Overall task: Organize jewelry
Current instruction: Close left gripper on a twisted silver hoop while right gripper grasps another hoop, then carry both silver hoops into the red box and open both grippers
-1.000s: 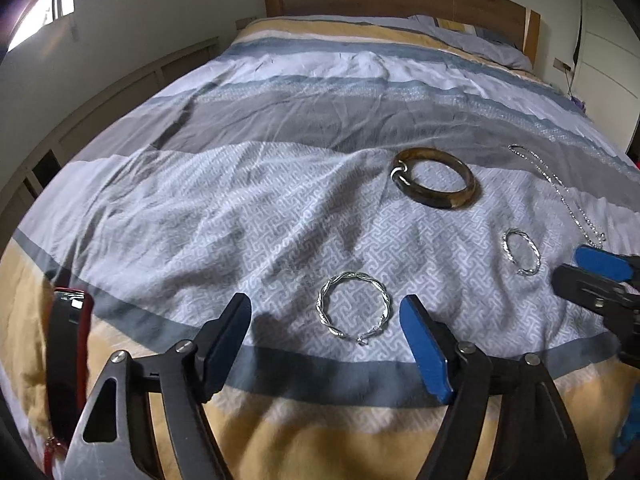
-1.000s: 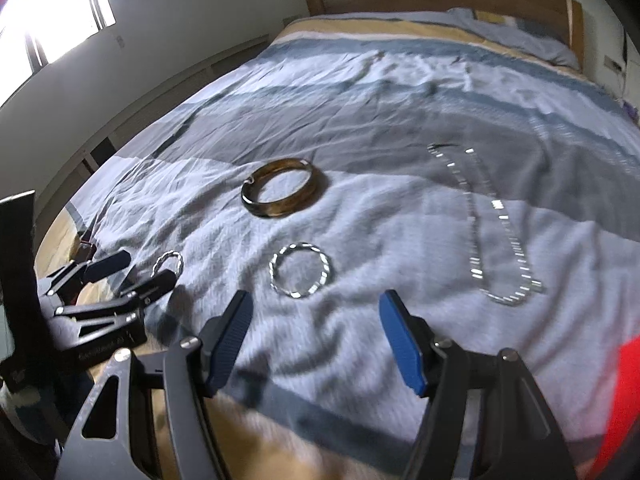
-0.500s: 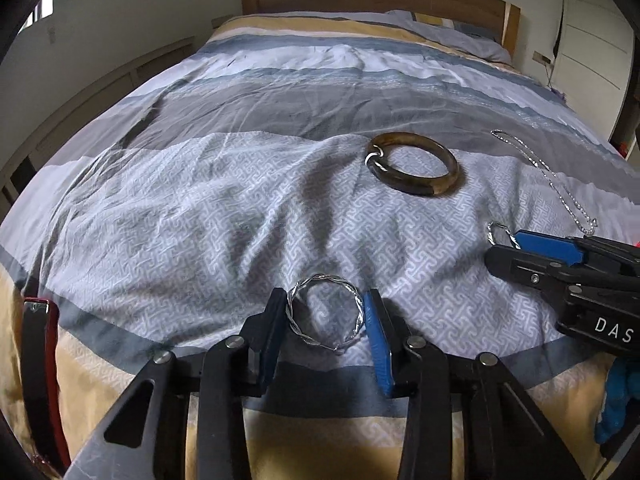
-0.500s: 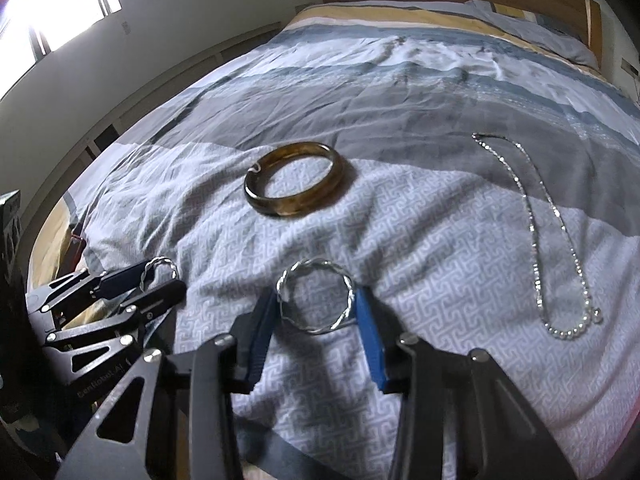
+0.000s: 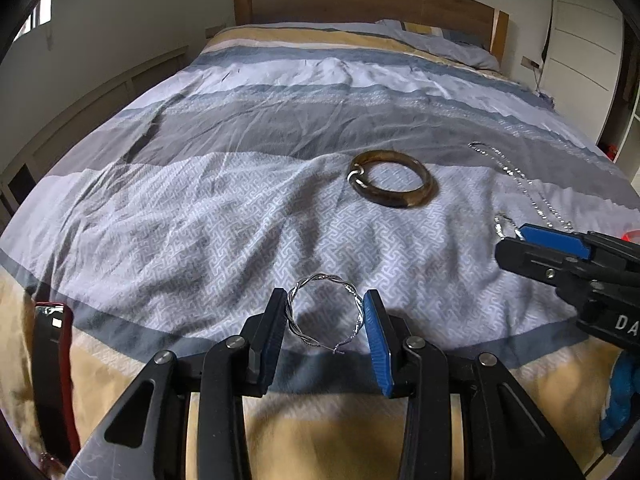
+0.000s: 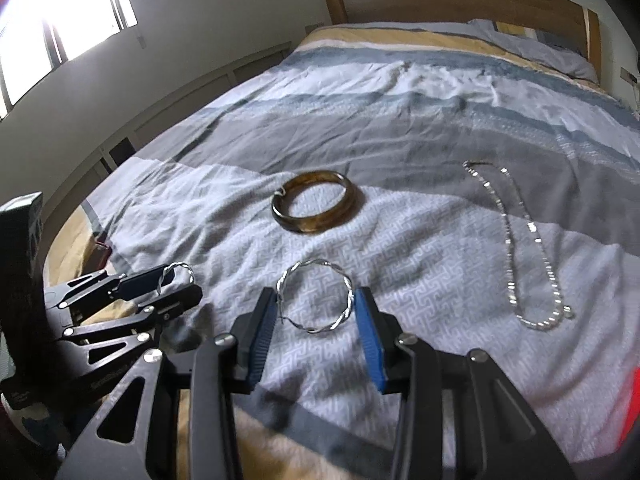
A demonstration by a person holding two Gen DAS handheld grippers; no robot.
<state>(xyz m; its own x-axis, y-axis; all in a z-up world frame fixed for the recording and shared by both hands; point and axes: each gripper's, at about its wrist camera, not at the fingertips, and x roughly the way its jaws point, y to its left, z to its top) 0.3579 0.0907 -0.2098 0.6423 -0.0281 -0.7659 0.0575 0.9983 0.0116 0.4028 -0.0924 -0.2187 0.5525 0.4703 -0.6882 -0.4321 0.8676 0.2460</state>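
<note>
- Two silver hoops, one clamped in each gripper: left gripper grips a hoop, right gripper another hoop.
- Both sit nearer than the bangle.
- Chain lies right of the bangle.

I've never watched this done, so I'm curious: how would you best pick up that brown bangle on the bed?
Pinch the bangle across its near band, one finger inside the ring and one outside, coming down from above. It lies flat on the soft cover, so its outer sides sit low, and the whole ring looks wide to span.
</note>
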